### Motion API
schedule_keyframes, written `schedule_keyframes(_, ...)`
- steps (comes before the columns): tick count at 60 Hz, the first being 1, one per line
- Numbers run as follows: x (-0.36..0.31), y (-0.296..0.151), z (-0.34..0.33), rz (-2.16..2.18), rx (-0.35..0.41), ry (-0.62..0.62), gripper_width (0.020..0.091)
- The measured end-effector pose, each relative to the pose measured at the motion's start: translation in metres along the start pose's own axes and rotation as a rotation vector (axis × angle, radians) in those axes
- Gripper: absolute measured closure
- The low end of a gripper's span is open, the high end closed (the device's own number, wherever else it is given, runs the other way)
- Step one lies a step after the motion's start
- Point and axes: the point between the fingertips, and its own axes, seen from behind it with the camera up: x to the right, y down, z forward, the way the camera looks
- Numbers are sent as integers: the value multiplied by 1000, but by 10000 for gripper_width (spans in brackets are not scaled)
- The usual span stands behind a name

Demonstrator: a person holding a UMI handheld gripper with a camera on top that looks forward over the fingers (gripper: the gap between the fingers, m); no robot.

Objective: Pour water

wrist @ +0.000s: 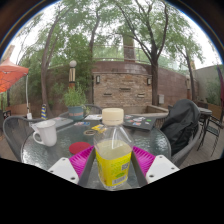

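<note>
A round glass-topped patio table [45,150] with a dark metal rim carries everything here, standing in a yard before a low brick wall [122,88] and tall trees. A black backpack [181,125] sits on a chair at the table's right edge. At the near edge, a clear plastic bottle [113,153] with a yellow label and a pale cap stands upright between the fingers of the gripper [113,160]; the magenta pads [144,159] lie close along both its sides, but whether they actually press on it cannot be told. Toward the left edge stands a white ceramic mug [45,133] with its handle to the left. Just left of the bottle sits a small red cup [78,147]. Small yellow items [95,129] lie near the table's middle, too small to identify.
</note>
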Motion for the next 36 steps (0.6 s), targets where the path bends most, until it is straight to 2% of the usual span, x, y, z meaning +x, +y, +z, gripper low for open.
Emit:
schedule_keyframes(1, 1, 3, 7, -4, -9, -13, 523)
schedule_keyframes(2, 0, 6, 10, -7, -24, -22, 584)
schedule_keyframes(4, 1, 3, 13, 7, -26, -33, 587)
schedule_keyframes(8, -1, 4, 15, 12, -28, -37, 652)
schedule_keyframes(11, -1, 6, 16, 23, -38, -29, 658)
schedule_keyframes(12, 0, 6, 15, 23, -43, -27, 688)
schedule_keyframes(15, 2, 7, 15, 24, -62, -17, 689)
schedule_keyframes(17, 1, 9, 15, 24, -83, -7, 731)
schedule_keyframes(22, 4, -2, 19, -11, -131, 20, 729)
schedule_keyframes(28, -9, -54, 28, -157, -119, 57, 729)
schedule_keyframes(36, -38, -134, 56, -583, -55, 134, 730)
